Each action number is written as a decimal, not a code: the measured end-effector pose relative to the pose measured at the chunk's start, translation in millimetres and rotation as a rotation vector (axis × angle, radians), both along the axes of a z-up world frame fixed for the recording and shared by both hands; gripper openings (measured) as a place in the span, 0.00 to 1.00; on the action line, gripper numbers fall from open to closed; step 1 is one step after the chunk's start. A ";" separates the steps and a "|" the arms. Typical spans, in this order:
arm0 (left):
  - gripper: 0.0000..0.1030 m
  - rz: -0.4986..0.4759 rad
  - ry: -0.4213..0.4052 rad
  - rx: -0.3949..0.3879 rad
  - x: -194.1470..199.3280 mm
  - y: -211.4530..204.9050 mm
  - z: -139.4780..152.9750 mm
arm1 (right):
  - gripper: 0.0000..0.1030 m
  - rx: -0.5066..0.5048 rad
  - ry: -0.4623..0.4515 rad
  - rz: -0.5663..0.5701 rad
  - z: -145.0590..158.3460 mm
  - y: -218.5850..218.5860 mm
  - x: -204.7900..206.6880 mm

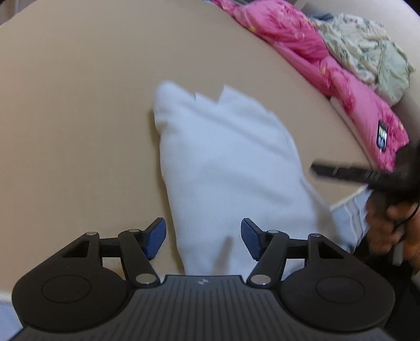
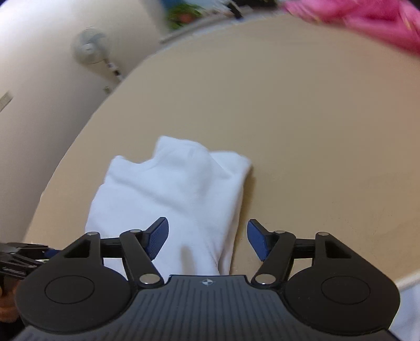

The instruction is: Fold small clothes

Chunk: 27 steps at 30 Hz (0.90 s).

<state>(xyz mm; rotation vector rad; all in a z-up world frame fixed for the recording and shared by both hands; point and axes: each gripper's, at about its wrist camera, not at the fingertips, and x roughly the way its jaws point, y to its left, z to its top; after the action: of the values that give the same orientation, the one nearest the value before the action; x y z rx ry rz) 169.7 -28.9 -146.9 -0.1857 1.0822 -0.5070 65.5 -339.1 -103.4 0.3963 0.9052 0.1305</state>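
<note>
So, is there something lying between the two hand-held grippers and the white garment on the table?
Nothing visible. The white garment lies folded on the bare beige table, directly under both open hand-held grippers, left and right. The pink cloth stays at the far edge.

from here the light reads soft and even, a bit dim, with no glare on the matte tan tabletop (image 1: 78, 118). the folded white cloth (image 1: 223, 170) throws only a faint shadow along its left edge. motion blur smears the pink floral fabric (image 2: 367, 18) at the far right and the hand (image 1: 393, 225) gripping the other tool. fisheye bending curves the table's edges.
</note>
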 end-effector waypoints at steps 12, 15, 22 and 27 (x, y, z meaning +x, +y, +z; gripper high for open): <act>0.72 0.108 0.156 -0.296 63.3 6.6 -64.0 | 0.67 0.052 0.143 -0.039 -36.8 6.0 28.2; 0.75 0.109 0.157 -0.331 69.1 1.2 -68.8 | 0.64 0.073 0.138 -0.045 -35.0 5.4 26.8; 0.30 0.099 0.108 -0.289 72.0 -4.5 -55.7 | 0.29 0.101 0.109 -0.055 -30.6 11.8 29.2; 0.28 0.098 -0.070 -0.240 70.0 3.8 -5.0 | 0.21 0.160 0.005 -0.087 -14.2 16.5 34.2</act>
<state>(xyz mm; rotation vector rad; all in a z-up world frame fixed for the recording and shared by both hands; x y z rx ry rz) 239.7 -25.1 -151.9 -0.4267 0.9381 -0.5503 99.7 -322.6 -117.6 0.5839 0.8836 0.1226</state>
